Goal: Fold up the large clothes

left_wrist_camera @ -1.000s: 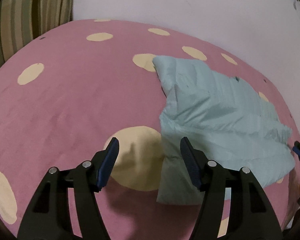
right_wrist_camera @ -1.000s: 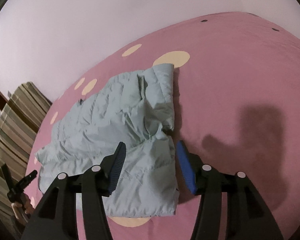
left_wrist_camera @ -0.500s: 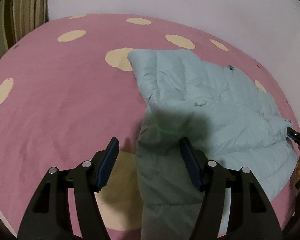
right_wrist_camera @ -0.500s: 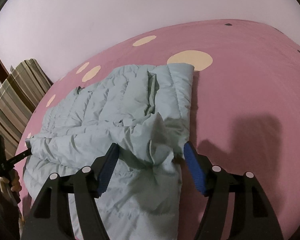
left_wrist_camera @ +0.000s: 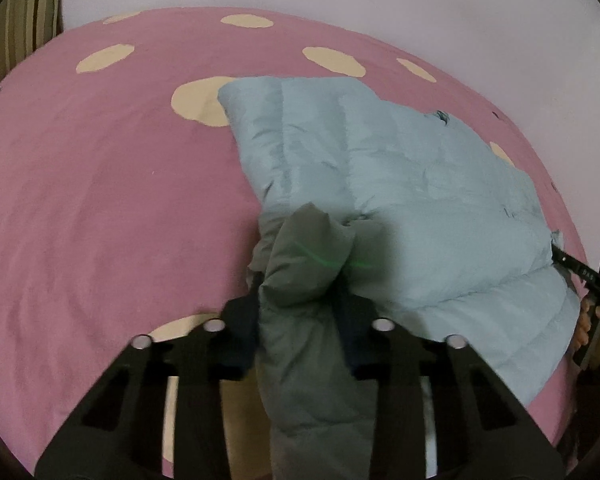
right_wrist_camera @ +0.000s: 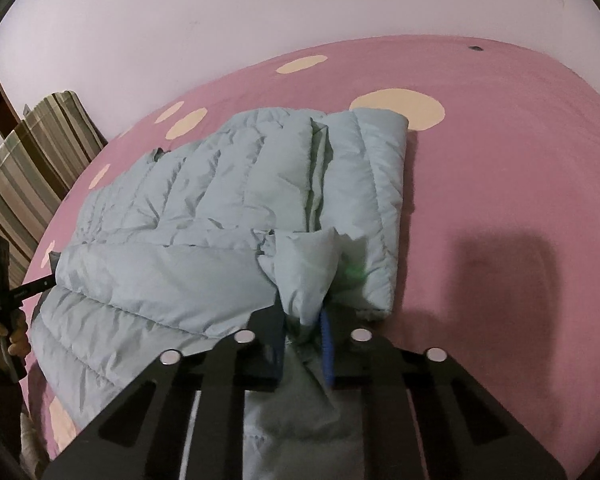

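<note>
The pale blue puffer jacket (right_wrist_camera: 204, 216), lying on the pink spotted bedspread (right_wrist_camera: 500, 152), looks light, puffy and slippery, so the left gripper (left_wrist_camera: 300, 300) and right gripper (right_wrist_camera: 304, 320) each pinch a bunched fold at its near hem corners.

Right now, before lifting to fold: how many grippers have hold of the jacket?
2. The left gripper is shut on a bunched fold at one end of the jacket; the right gripper on a fold at the opposite end.
</note>
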{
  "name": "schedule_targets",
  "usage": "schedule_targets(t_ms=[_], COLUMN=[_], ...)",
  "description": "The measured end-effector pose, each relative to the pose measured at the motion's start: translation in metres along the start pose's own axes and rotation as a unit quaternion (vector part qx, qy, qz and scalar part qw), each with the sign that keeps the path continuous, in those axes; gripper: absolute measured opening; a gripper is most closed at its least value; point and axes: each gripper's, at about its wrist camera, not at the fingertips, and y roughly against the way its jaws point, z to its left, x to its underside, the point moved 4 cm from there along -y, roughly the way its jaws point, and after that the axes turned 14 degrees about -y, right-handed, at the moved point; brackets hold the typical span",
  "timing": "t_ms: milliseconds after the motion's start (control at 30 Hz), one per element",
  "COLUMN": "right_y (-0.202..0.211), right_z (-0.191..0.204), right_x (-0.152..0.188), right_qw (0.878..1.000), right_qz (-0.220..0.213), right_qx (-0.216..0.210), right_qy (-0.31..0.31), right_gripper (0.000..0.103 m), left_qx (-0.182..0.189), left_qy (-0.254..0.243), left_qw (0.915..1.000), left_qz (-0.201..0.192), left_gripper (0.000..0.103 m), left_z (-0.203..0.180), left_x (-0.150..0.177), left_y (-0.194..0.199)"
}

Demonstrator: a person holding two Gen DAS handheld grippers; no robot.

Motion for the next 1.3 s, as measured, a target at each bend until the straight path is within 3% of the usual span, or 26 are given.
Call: schedule_targets(t_ms=[133, 200, 433, 633, 1033, 1300], right_y=[0.01, 0.019, 0.053, 0.062, -0.003, -0.078], right_z=[0.004, 0.007, 0.015, 0.03, 0.044, 0.031], right_x=[0.003, 0.004, -0.005, -0.038, -0.135, -0.16], right_qw=[1.0, 1.0, 0.998, 0.995, 0.993, 0.996], right_qz=[-0.015, -0.025, -0.065, -0.098, -0.116, -0.066], right_qx=[0.0, 0.0, -0.016, -0.022, 0.007, 0.042], right_qy=[-0.001, 0.001, 0.0, 0.003, -0.026, -0.045], right_gripper=[0.007, 0.007, 0.006, 0.006, 0.005, 0.005], left_qx=[-0.019, -0.029, -0.06, -0.09, -0.156, -0.217], left_qy=[-0.022, -0.026, -0.031, -0.031, 0.005, -0.013], left_qw=[0.9996, 0.9992, 0.9965, 0.9926, 0.9865, 0.9761], left_qz=[0.003, -0.002, -0.05, -0.076, -0.05, 0.009], left_gripper=[0.009, 0.006, 0.004, 0.004, 0.004, 0.004], left_z=[-0.009, -0.013, -0.02, -0.019, 0.018, 0.03], left_x=[-0.002, -0.003, -0.015, -0.053, -0.163, -0.179], left_y=[0.005, 0.012, 0.053, 0.067, -0.006, -0.084])
